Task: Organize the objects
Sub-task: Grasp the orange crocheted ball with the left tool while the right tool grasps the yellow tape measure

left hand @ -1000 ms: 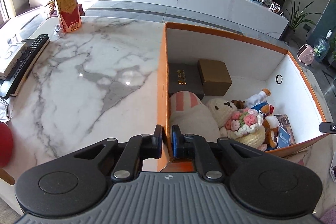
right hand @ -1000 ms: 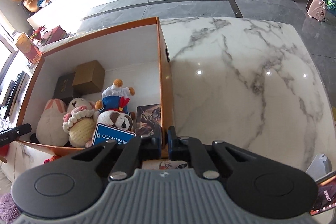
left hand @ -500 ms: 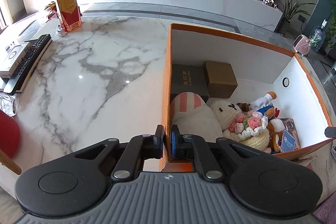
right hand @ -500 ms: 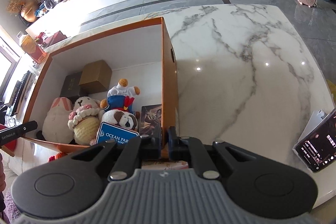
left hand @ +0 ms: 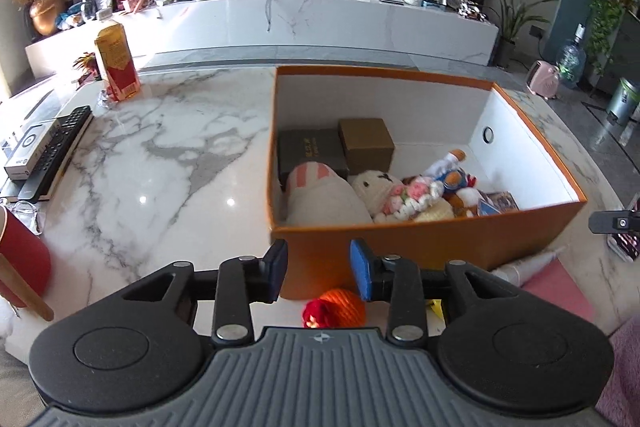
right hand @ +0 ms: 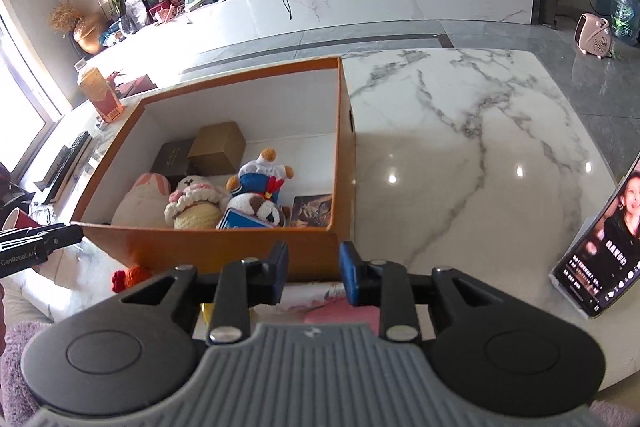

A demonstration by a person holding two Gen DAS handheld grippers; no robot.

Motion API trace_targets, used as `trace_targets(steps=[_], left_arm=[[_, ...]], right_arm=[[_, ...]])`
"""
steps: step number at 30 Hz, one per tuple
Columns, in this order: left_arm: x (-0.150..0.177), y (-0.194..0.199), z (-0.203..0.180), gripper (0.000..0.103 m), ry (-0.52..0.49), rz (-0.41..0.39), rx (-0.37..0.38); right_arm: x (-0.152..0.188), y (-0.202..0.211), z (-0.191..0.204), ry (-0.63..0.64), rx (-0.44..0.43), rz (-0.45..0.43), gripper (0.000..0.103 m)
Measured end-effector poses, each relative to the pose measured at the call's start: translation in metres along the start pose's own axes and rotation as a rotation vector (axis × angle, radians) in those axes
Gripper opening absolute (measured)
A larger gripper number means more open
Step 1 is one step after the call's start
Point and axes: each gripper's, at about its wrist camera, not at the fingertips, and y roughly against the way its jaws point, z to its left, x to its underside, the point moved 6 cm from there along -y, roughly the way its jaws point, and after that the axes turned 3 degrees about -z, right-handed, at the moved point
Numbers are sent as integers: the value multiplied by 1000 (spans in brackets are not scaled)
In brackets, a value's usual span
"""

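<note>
An orange box (left hand: 432, 239) with white inner walls stands on the marble table (left hand: 160, 155). It holds plush toys (left hand: 384, 195), a black box (left hand: 308, 151), a brown box (left hand: 366, 143) and a card. It shows in the right wrist view (right hand: 208, 251) too. My left gripper (left hand: 319, 275) is open and empty, just in front of the box's near left corner. My right gripper (right hand: 313, 277) is open and empty, in front of the near right corner. An orange and red crochet toy (left hand: 336, 313) lies on the table below the left gripper.
A red and yellow carton (left hand: 116, 67) stands at the far left. A remote (left hand: 56, 153) and a red cup (left hand: 20, 259) are at the left edge. A phone (right hand: 600, 247) leans at the right edge. A white tube (left hand: 528, 265) and pink pad (left hand: 556, 291) lie in front of the box.
Both grippers were shut on the box's near corners. Both have opened, let go and pulled back towards me. The box now rests on the table.
</note>
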Motion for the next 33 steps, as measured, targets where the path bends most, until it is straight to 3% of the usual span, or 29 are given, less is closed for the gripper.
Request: trace_targets(steps=[6, 13, 20, 33], left_arm=[[30, -26, -21, 48, -165, 77, 18], [44, -46, -28, 57, -299, 115, 18], [54, -62, -30, 59, -368, 168, 22], [64, -74, -19, 58, -297, 218, 53]], right_arm=[[37, -21, 30, 35, -93, 65, 35], [55, -58, 72, 185, -134, 115, 48], [62, -92, 100, 367, -100, 144, 52], [70, -120, 113, 503, -31, 169, 61]])
